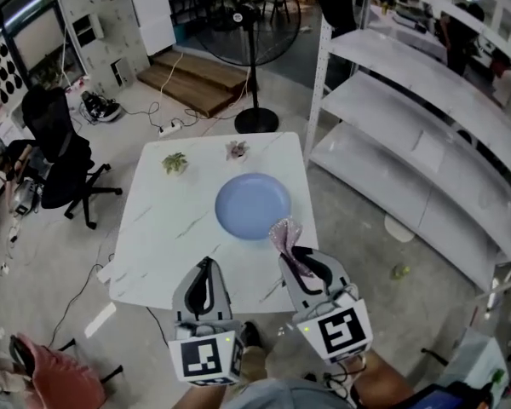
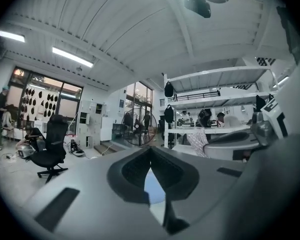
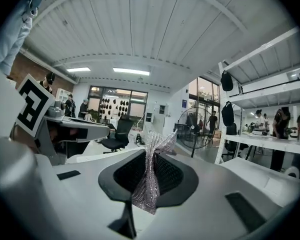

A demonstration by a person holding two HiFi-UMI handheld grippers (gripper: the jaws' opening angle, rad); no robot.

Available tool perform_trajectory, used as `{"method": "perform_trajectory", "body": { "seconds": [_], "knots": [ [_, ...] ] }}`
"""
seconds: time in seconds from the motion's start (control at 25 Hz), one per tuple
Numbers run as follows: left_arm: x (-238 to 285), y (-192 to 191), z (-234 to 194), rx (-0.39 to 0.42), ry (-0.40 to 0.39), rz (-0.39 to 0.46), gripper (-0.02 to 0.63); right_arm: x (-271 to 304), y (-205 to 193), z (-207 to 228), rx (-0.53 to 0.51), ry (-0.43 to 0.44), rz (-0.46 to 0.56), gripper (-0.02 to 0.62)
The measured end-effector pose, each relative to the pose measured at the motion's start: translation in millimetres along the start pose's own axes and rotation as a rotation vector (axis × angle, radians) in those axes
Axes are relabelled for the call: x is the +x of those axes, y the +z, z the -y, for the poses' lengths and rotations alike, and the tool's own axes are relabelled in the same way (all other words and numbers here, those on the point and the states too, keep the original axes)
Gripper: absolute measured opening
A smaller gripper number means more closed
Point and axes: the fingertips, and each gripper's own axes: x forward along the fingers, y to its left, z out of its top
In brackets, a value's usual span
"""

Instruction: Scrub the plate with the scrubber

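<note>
A round blue plate (image 1: pixel 252 205) lies flat in the middle of the white marble table (image 1: pixel 166 228). My right gripper (image 1: pixel 291 250) is held over the table's near right edge, just short of the plate's rim. It is shut on a silvery mesh scrubber (image 1: pixel 285 233) that sticks up out of the jaws; in the right gripper view the scrubber (image 3: pixel 149 179) is pinched between them (image 3: pixel 151 156). My left gripper (image 1: pixel 206 262) hovers over the near edge, shut with nothing in it (image 2: pixel 150 156). A sliver of the blue plate (image 2: pixel 152 186) shows below its closed tips.
Two small scrubber-like items lie at the table's far side, one green (image 1: pixel 175 162) and one pinkish (image 1: pixel 236 150). A standing fan (image 1: pixel 254 24) is beyond the table, white shelving (image 1: pixel 409 118) to the right, and a black office chair (image 1: pixel 64 156) to the left.
</note>
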Motion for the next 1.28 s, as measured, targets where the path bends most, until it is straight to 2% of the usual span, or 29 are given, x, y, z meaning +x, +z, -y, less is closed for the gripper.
{"method": "perform_trajectory", "body": {
  "seconds": [0.32, 0.68, 0.92, 1.28],
  "knots": [
    [86, 26, -73, -0.006, -0.060, 0.007, 0.008, 106, 31, 16, -0.028, -0.059, -0.023, 0.072],
    [129, 19, -101, -0.012, -0.094, -0.002, 0.008, 148, 42, 35, -0.047, -0.100, -0.033, 0.072],
    [160, 6, -112, -0.006, -0.081, -0.050, 0.008, 181, 29, 54, -0.042, -0.086, -0.065, 0.072],
    [215, -51, -114, -0.014, -0.052, -0.176, 0.008, 237, -27, 83, -0.038, 0.003, -0.175, 0.072]
  ]
}}
